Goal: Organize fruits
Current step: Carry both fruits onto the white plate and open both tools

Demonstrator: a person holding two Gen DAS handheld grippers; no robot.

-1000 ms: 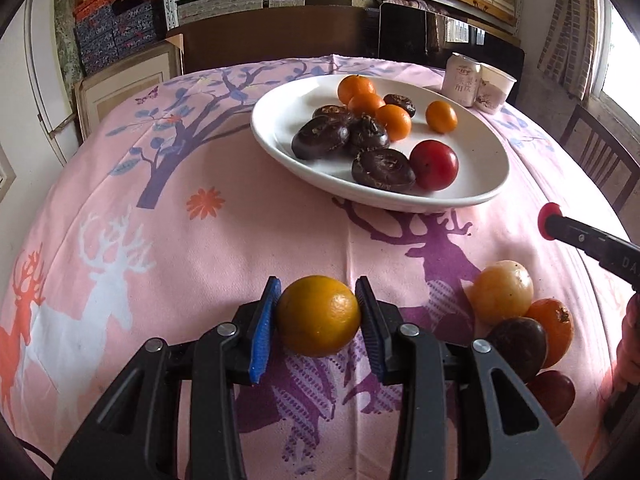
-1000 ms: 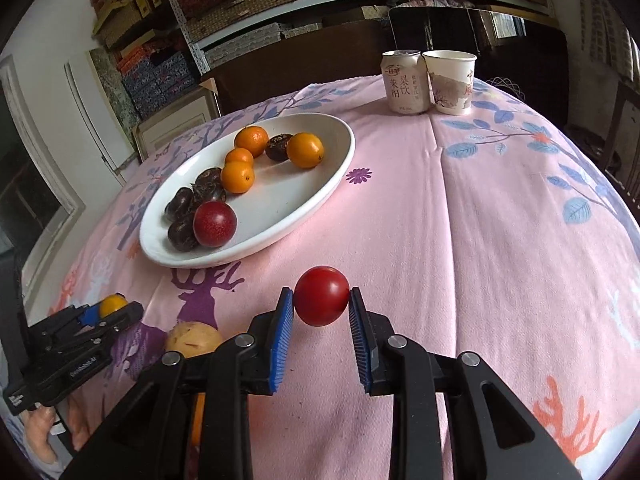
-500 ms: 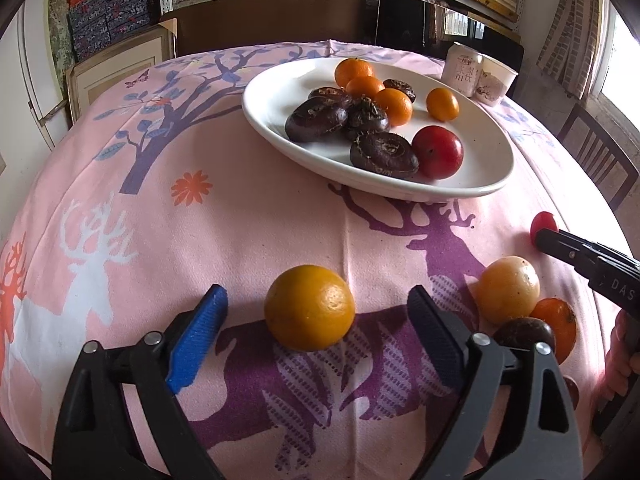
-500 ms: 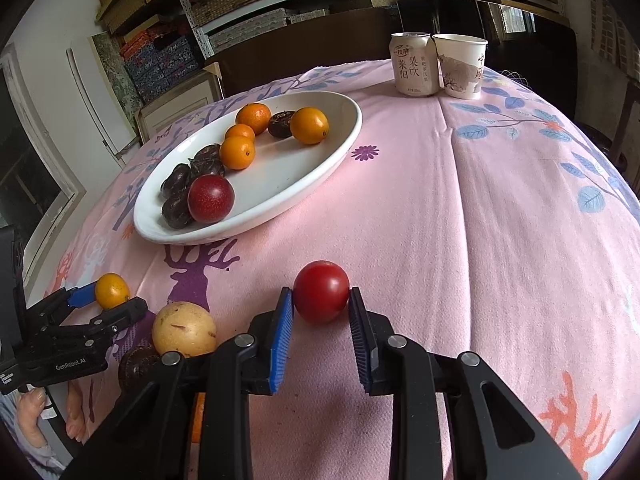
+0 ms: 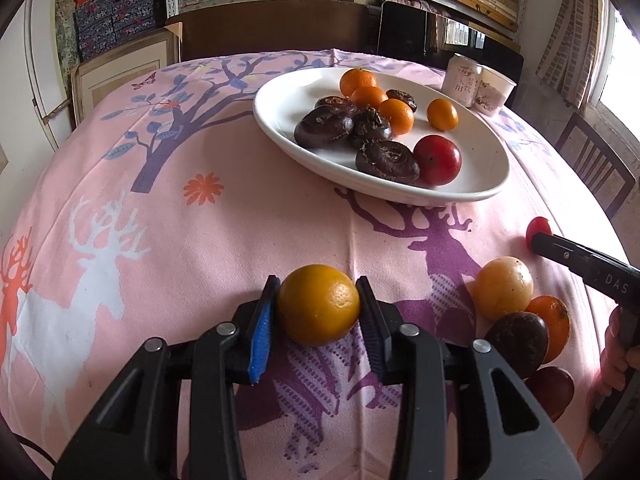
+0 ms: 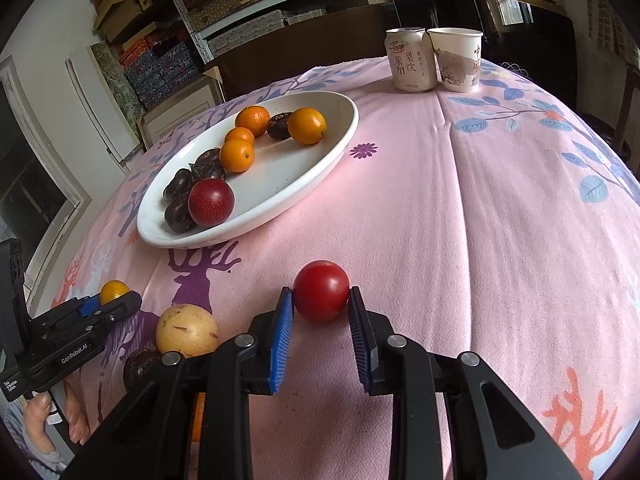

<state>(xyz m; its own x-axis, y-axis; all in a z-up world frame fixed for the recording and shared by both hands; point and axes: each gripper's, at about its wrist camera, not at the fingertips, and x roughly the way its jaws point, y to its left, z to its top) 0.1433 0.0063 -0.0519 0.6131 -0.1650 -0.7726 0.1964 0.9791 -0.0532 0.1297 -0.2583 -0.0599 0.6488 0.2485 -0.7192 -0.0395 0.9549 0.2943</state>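
My left gripper (image 5: 318, 312) is shut on an orange (image 5: 319, 305) low over the pink tablecloth. My right gripper (image 6: 320, 312) is shut on a red fruit (image 6: 321, 297), which also shows in the left wrist view (image 5: 538, 229). The white oval plate (image 5: 480, 168) lies ahead, holding several oranges, dark brown fruits and a red fruit (image 5: 437, 159). The plate also shows in the right wrist view (image 6: 312, 172). A yellow fruit (image 5: 503, 289), an orange (image 5: 554, 322), a dark fruit (image 5: 518, 338) and a dark red fruit (image 5: 552, 392) lie together on the cloth between the grippers.
A drink can (image 6: 410, 60) and a paper cup (image 6: 458, 60) stand at the table's far edge. A wooden chair (image 5: 596, 164) is at the right of the table. Shelves with boxes fill the back wall.
The left gripper was shut on the orange, opened wide around it half a second ago, and has closed on it again. The right gripper stays shut on the red fruit, slightly lower.
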